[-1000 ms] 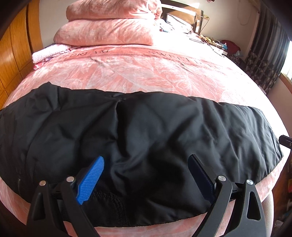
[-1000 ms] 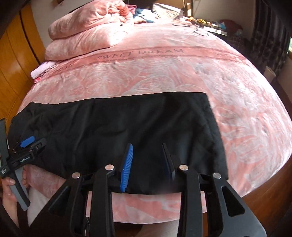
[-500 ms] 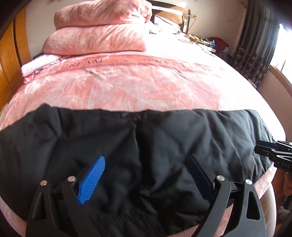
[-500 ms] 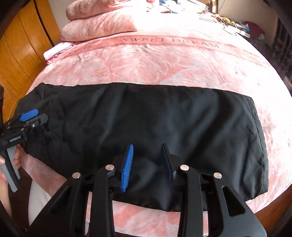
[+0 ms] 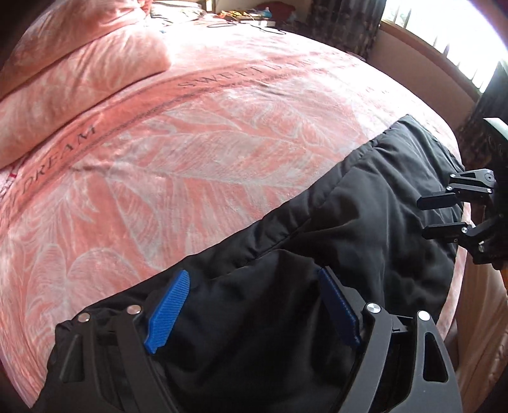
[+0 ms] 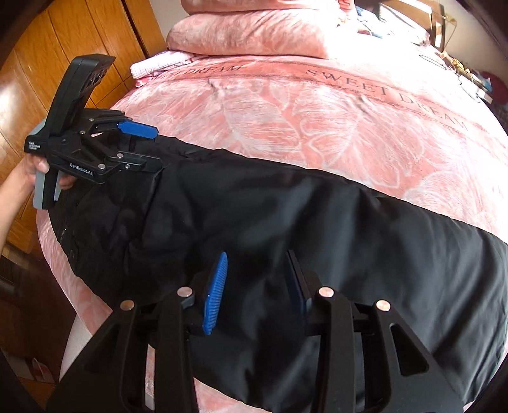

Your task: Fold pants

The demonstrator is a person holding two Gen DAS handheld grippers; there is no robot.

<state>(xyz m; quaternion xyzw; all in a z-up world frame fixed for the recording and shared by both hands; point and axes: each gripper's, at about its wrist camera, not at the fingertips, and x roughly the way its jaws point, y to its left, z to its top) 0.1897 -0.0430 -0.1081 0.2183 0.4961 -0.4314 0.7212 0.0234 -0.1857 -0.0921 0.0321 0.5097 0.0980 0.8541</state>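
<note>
- Pink leaf-patterned bedspread [image 6: 317, 104], printed "SWEET DREAM", covers the bed and forms the working surface in both wrist views.
- Black pants [image 6: 285, 222] lie flat and lengthwise along the near edge of the bed; the waist end, with a button and zipper visible, is toward the wooden wardrobe, and the leg end runs to the opposite side [image 5: 381, 222].
- Left gripper [image 5: 254, 301]: blue-padded fingers spread wide apart, poised over the pants at the waist end; nothing lies between them. The right wrist view shows the same tool [image 6: 149, 149] at the waistband, one finger above the cloth and one at its edge; whether the lower finger touches the fabric cannot be told.
- Right gripper [image 6: 257, 286]: fingers parted, with a narrower gap than the left, over the middle of the pants; no fabric is pinched. From the left wrist view it appears at the far leg end [image 5: 438, 216].
- Stacked pink pillows [image 6: 254, 28] sit at the head of the bed, well apart from the pants.
- Wooden wardrobe [image 6: 63, 47] stands beside the bed.
</note>
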